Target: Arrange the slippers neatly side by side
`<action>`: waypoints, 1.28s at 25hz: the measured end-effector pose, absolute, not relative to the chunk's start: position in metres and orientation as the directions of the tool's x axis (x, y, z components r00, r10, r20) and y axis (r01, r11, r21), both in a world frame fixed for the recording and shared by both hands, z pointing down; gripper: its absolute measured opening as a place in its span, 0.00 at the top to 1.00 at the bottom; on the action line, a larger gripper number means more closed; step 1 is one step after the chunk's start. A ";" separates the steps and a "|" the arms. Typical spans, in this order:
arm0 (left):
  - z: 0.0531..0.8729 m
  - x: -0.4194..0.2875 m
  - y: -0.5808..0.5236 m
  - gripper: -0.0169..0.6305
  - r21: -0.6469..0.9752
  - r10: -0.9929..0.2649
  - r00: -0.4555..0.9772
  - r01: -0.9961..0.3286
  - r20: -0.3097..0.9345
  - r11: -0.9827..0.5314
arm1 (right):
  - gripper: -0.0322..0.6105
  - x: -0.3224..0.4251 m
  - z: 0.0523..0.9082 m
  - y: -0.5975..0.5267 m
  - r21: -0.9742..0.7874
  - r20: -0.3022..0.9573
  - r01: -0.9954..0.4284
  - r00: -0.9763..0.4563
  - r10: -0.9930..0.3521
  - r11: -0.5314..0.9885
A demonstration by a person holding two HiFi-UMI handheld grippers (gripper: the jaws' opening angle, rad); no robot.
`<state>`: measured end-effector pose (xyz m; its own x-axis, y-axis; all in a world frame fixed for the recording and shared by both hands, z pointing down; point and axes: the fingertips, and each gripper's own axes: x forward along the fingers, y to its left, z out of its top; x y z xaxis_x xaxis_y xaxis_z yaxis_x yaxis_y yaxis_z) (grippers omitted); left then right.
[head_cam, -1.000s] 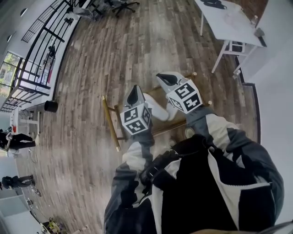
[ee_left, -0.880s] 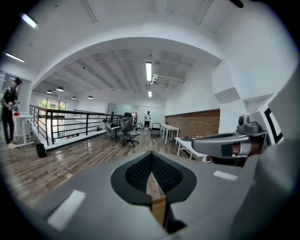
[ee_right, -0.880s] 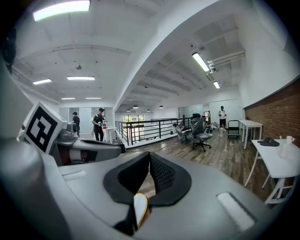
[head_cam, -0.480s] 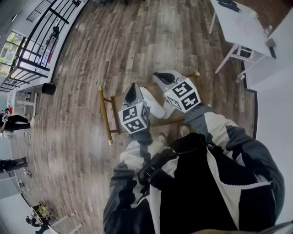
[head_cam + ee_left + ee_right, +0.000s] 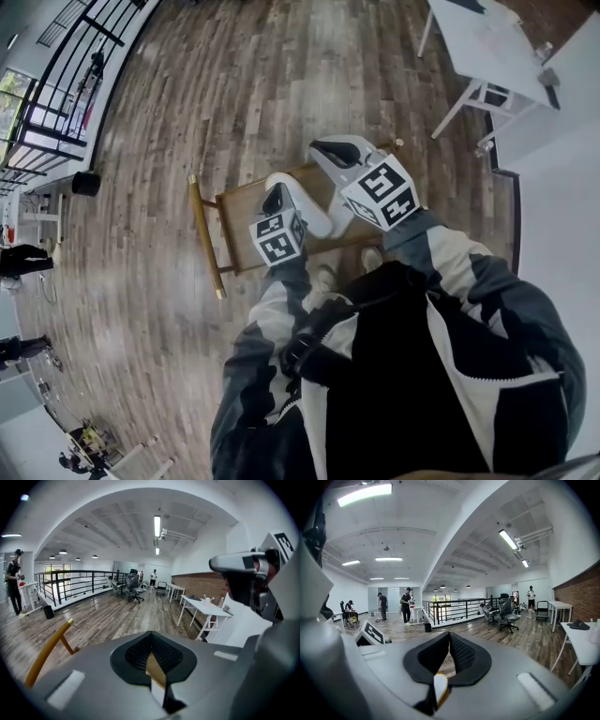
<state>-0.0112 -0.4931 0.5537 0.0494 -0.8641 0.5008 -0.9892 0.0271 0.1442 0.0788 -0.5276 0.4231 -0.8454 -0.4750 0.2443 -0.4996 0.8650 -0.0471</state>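
A white slipper (image 5: pixel 307 206) lies slantwise on a low wooden rack (image 5: pixel 242 214) on the floor. A second pale shape (image 5: pixel 344 216) beside it is mostly hidden under my right gripper, so I cannot tell what it is. My left gripper (image 5: pixel 273 199) hangs over the slipper's left end, jaws shut, with nothing visibly held. My right gripper (image 5: pixel 333 150) sits higher over the rack's far right corner, also shut and empty. In the left gripper view the black pads (image 5: pixel 151 648) meet. The right gripper view shows its pads (image 5: pixel 449 651) likewise together.
The rack has a golden side rail (image 5: pixel 203 239) on its left. A white table (image 5: pixel 487 47) stands at the far right by the wall. A black railing (image 5: pixel 56 84) and a small black bin (image 5: pixel 85 183) are at the left. The person's pale shoes (image 5: pixel 324 278) stand just before the rack.
The left gripper has gone down toward the rack and the slipper. The right gripper has held about the same place. More of the rack's left side shows now.
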 end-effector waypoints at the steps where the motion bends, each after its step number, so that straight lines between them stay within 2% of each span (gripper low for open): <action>1: 0.564 -0.011 -0.494 0.96 0.146 -0.851 0.052 -0.989 0.523 0.029 | 0.93 0.081 0.420 -0.528 -0.044 0.238 -0.500 -0.846 -0.477 0.865; 3: 0.588 -0.008 -0.492 0.96 0.149 -0.812 0.069 -0.989 0.580 0.022 | 0.93 0.085 0.416 -0.529 -0.038 0.229 -0.504 -0.845 -0.483 0.863; 5: 0.618 -0.006 -0.488 0.87 0.160 -0.753 0.096 -0.987 0.651 0.013 | 0.93 0.089 0.412 -0.530 -0.027 0.223 -0.509 -0.842 -0.491 0.861; 9: 0.674 -0.009 -0.483 0.83 0.157 -0.660 0.096 -0.987 0.745 0.033 | 0.93 0.102 0.411 -0.533 0.000 0.224 -0.525 -0.829 -0.512 0.851; 13: 0.721 -0.015 -0.478 0.70 0.164 -0.564 0.088 -0.983 0.821 0.086 | 0.93 0.120 0.405 -0.534 0.037 0.194 -0.540 -0.821 -0.537 0.841; 16: 0.745 -0.021 -0.476 0.64 0.139 -0.502 0.070 -0.985 0.862 0.101 | 0.93 0.131 0.397 -0.534 0.064 0.169 -0.556 -0.813 -0.558 0.829; 22: 0.762 -0.019 -0.484 0.63 0.212 -0.470 0.103 -0.959 0.877 0.186 | 0.93 0.149 0.402 -0.535 0.087 0.190 -0.578 -0.790 -0.583 0.811; 26: 0.768 -0.017 -0.490 0.64 0.193 -0.454 0.088 -0.963 0.886 0.190 | 0.93 0.155 0.404 -0.536 0.098 0.198 -0.580 -0.785 -0.587 0.809; 32: 0.776 -0.021 -0.489 0.81 0.160 -0.429 0.054 -0.964 0.902 0.214 | 0.93 0.162 0.404 -0.542 0.109 0.200 -0.591 -0.774 -0.600 0.799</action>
<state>-0.0213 -0.4887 0.7760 0.0544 -0.4291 0.9016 -0.9637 0.2139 0.1600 0.1622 -0.5416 0.4037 -0.7745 -0.6002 0.1999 -0.5911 0.7991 0.1093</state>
